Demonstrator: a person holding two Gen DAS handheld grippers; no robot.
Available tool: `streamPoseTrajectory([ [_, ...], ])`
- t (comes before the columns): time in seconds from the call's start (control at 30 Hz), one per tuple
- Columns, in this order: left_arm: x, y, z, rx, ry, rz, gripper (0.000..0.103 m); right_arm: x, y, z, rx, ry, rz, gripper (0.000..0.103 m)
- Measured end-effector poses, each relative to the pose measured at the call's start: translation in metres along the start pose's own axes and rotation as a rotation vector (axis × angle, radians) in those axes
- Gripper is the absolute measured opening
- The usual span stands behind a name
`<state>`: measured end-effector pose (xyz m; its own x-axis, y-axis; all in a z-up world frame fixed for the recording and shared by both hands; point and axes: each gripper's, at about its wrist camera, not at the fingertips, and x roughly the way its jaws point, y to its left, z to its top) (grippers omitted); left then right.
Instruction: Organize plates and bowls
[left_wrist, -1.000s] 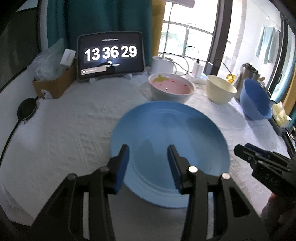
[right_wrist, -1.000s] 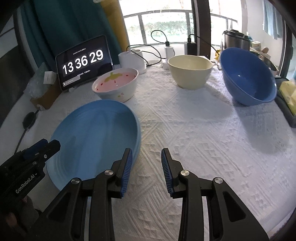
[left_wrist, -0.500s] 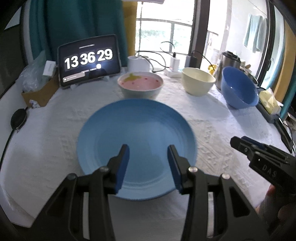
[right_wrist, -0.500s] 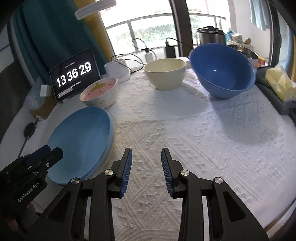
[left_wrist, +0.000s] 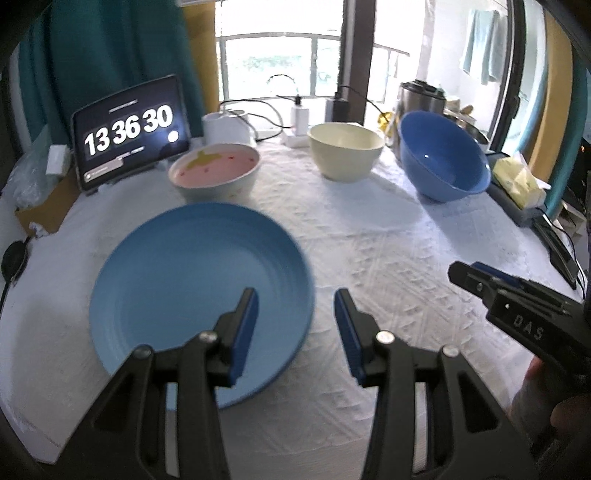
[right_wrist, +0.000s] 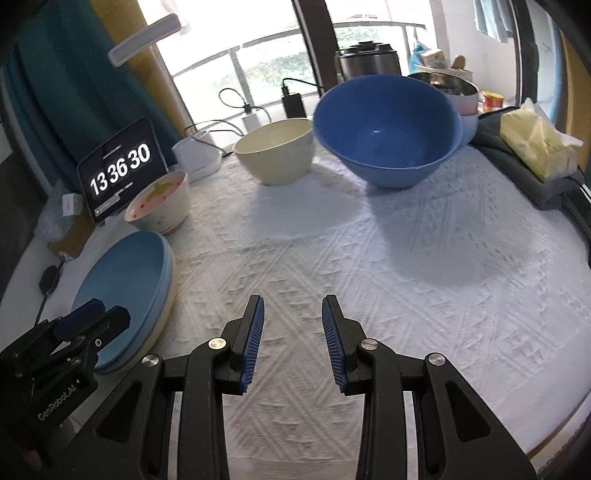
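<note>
**Mia:** What was on the white tablecloth (right_wrist: 388, 280)?

**Ben:** A big blue plate (left_wrist: 199, 295) lay flat on it. I used that plate as my marker. Nothing was on top of it. From the right wrist view it looked like it sat on another plate, but I could not tell for sure.

**Mia:** And the bowls?

**Ben:** Just behind the plate stood a white bowl with a pink inside (left_wrist: 216, 171). It had a yellow shape and small red dots in it. I could not tell if that was food or paint. Further behind the plate, to the right, stood a cream bowl (left_wrist: 345, 155). It was empty. Further right again was a big blue bowl (left_wrist: 443, 158), tipped a little and empty too.

**Mia:** What about the tongs?

**Ben:** The left gripper (left_wrist: 295, 328) was partly open and held nothing. One finger hung over the plate's right edge and the other over the cloth. The right gripper (right_wrist: 291, 336) was also partly open and empty. It was over bare cloth, to the right of the plate.

**Mia:** Anything else?

**Ben:** A clock screen (left_wrist: 129, 131) stood behind the plate, to the left of the pink bowl.
</note>
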<state>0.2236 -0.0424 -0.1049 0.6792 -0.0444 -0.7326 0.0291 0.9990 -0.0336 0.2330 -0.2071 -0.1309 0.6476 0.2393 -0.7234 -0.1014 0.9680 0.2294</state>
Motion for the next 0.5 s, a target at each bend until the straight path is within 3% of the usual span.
streamPoseTrajectory([
  [0.5,0.017,-0.043,0.022,0.053,-0.009,-0.02,0.044,0.005,-0.05,0.017,0.053,-0.019,-0.017,0.035],
])
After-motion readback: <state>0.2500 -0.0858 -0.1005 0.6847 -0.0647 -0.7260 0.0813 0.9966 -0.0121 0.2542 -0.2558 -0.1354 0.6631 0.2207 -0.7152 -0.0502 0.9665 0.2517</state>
